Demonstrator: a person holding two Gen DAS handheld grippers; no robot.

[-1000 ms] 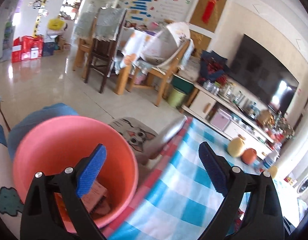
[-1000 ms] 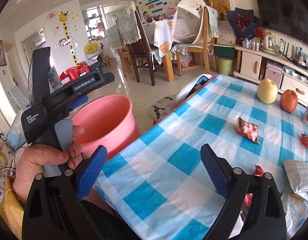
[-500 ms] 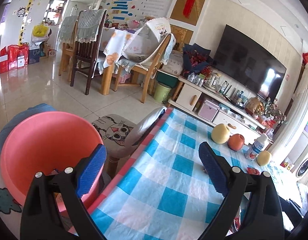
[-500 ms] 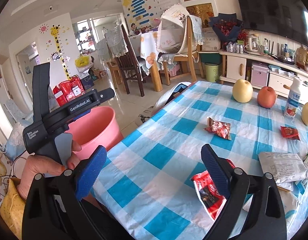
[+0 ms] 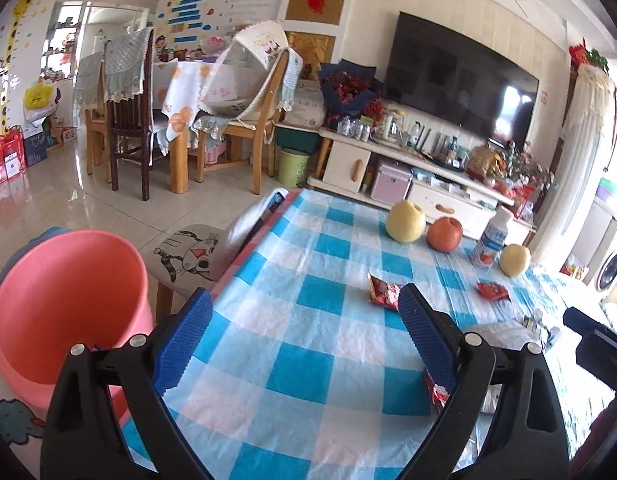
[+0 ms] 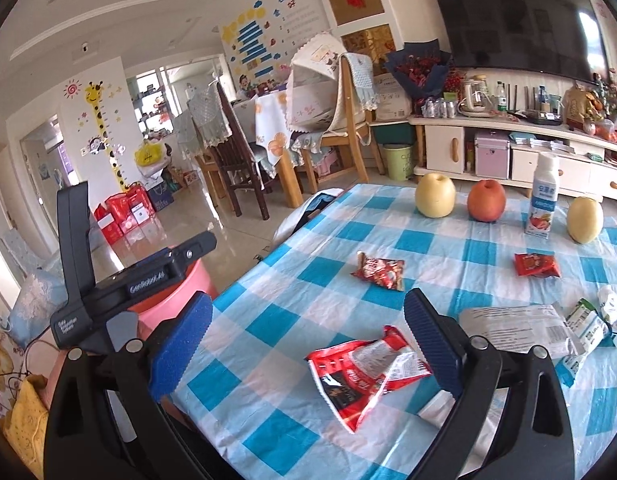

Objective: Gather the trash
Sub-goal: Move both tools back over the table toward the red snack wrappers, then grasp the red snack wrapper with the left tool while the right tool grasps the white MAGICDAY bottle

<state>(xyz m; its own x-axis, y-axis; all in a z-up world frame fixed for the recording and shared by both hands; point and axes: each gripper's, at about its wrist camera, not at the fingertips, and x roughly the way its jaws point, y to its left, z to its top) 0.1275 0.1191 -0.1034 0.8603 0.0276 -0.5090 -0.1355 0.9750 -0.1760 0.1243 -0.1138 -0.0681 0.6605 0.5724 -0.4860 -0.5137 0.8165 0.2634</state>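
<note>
**Checked table, snack wrappers everywhere, pink bucket off the edge**

The table (image 6: 292, 312) wears a blue-and-white checked cloth and sits in a living room: a big dark TV (image 6: 516, 20) on the wall over a white cabinet (image 6: 444, 148), with wooden dining chairs (image 6: 348, 128) on glossy tile beyond the table's far corner.

At the far side of the table stand a yellow pear (image 6: 434, 200), a red apple (image 6: 486, 200), a small drink bottle (image 6: 544, 196) and another yellow fruit (image 6: 584, 220) in a row.

Trash-wise: a torn red wrapper (image 6: 364, 368) lies crumpled on the cloth, right between the right gripper (image 6: 308, 344) fingers, whose jaws are spread wide and touching nothing. A smaller red packet (image 6: 380, 272) lies mid-table, another red one (image 6: 534, 265) nearer the bottle, plus a white paper bag (image 6: 520, 328) and a green-white packet (image 6: 584, 328).

The pink bucket (image 5: 68, 304) sits off the table's near-left edge. The left gripper (image 5: 304, 336) hovers over that edge, jaws also wide apart, empty.
</note>
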